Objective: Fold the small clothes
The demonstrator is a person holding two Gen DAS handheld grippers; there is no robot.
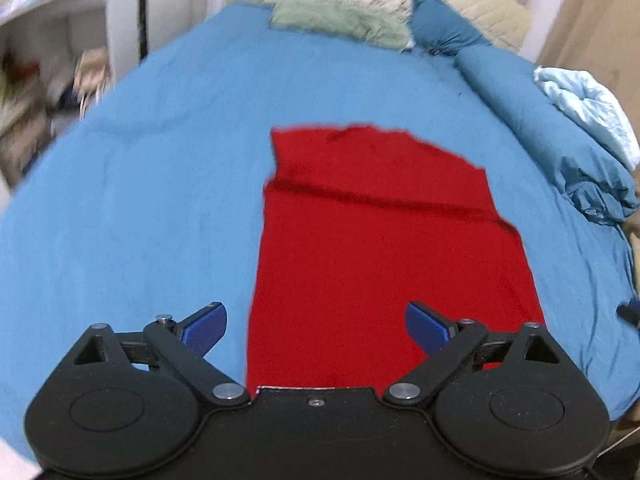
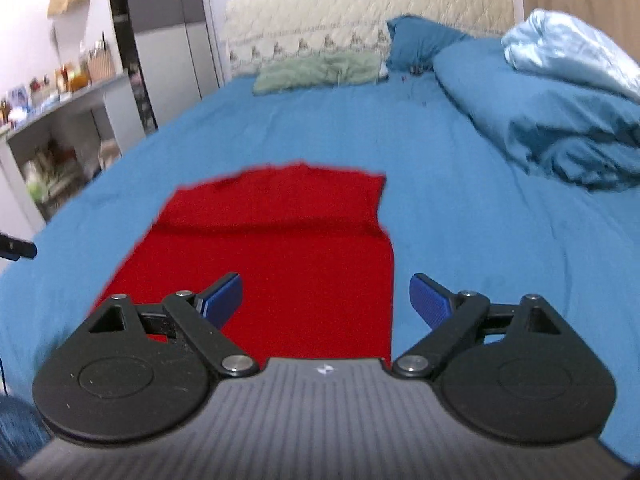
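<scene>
My left gripper [image 1: 316,326] and right gripper [image 2: 326,298] hover, jaws apart, over the partly folded red cloth [image 1: 384,248] on the bed [image 1: 140,200]. Next, I'd pinch its near corners and fold forward.

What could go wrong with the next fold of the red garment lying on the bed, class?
1. The red garment already has a ridge across its far part; folding over it may trap the crease.
2. Both grippers, left and right, are open above its near edge; a pinch might also catch the blue sheet.
3. Uneven lifting could skew the fold.
</scene>
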